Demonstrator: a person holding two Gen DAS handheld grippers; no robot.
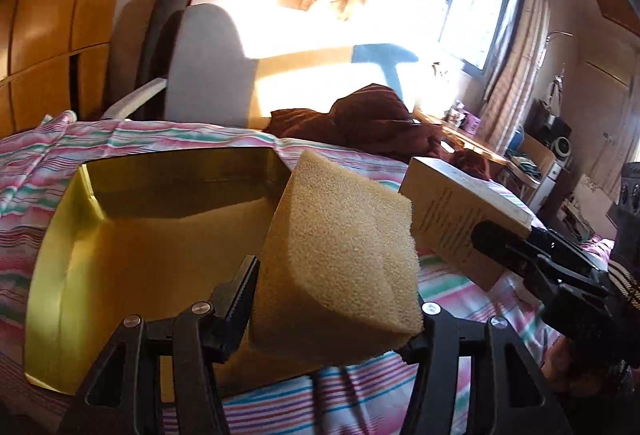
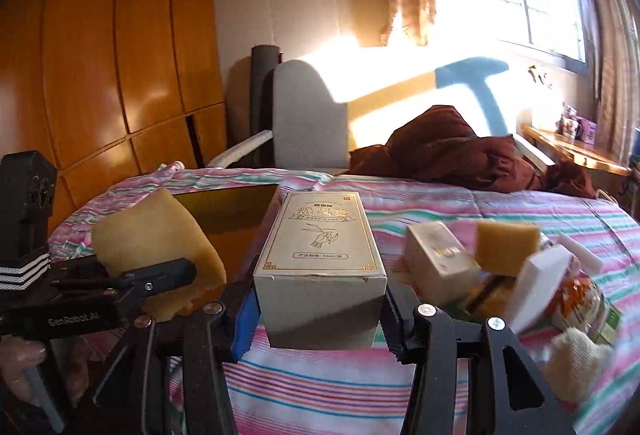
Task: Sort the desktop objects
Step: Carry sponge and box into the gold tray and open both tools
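Gripping a sponge [image 1: 336, 259], the left gripper [image 1: 336, 311] holds it above the gold tray [image 1: 80, 235] on the striped bed [image 2: 480, 203]. The right gripper [image 2: 318, 315] clamps a box [image 2: 320, 255] just beside the tray; more items [image 2: 508, 259] lie in a pile to the right.

A striped bed [image 2: 460, 211] carries a gold tray [image 1: 152, 235], brown blanket [image 2: 460, 151] and heaped small items [image 2: 500, 267]

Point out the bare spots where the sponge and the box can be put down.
The gold tray is empty inside; the left hand-held gripper holds the sponge at its right edge. Striped bedsheet lies bare below the box in the right hand-held gripper. Crowded: the pile of sponges and packets to the right.
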